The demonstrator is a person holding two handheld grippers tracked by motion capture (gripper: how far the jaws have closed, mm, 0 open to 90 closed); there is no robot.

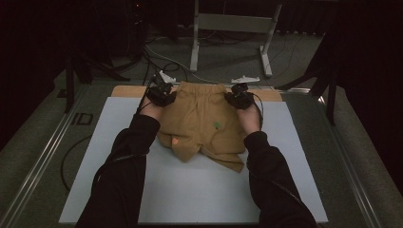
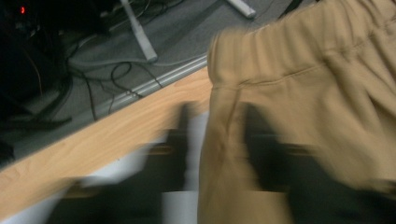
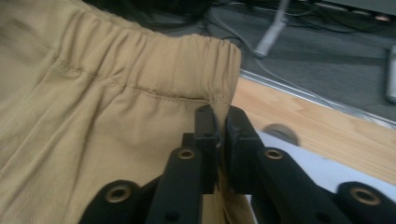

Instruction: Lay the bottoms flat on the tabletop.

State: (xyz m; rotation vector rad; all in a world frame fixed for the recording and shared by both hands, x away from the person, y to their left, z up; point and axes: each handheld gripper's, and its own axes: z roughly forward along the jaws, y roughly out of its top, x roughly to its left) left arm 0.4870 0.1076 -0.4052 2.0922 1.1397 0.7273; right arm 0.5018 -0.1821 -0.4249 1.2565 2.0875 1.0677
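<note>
- One pair of tan shorts point(image 1: 202, 118) lies flat on the surface, its elastic waistband point(image 1: 202, 86) at the far side, away from the person, and its two legs pointing back toward the person.
- The shorts rest partly on one pale mat point(image 1: 119, 137) and reach, at the waistband, to a strip of bare wood point(image 1: 126, 91) along the far edge of the surface point(image 1: 273, 95).
- Two small marks show on the cloth: one green spot point(image 1: 217, 125) near the middle and one orange spot point(image 1: 175, 141) on the left leg.
- Two grippers are in play, one at each end of the waistband.
- The right gripper point(image 3: 218, 122) has its jaws nearly together, pinching the side seam of the shorts just under the waistband corner; the cloth is caught between the pads.
- The left gripper point(image 2: 215, 135) is blurred in its own view; its jaws stand apart, one on each side of the left edge of the shorts below the waistband. Whether the pads press the cloth I cannot tell.
- Two black-sleeved forearms come in from the near side, the left hand point(image 1: 151, 109) and the right hand point(image 1: 249, 118) each wrapped around its gripper.
- Beyond the surface, cables point(image 1: 157, 57) lie on a grey floor beside one metal stand point(image 1: 233, 28).
</note>
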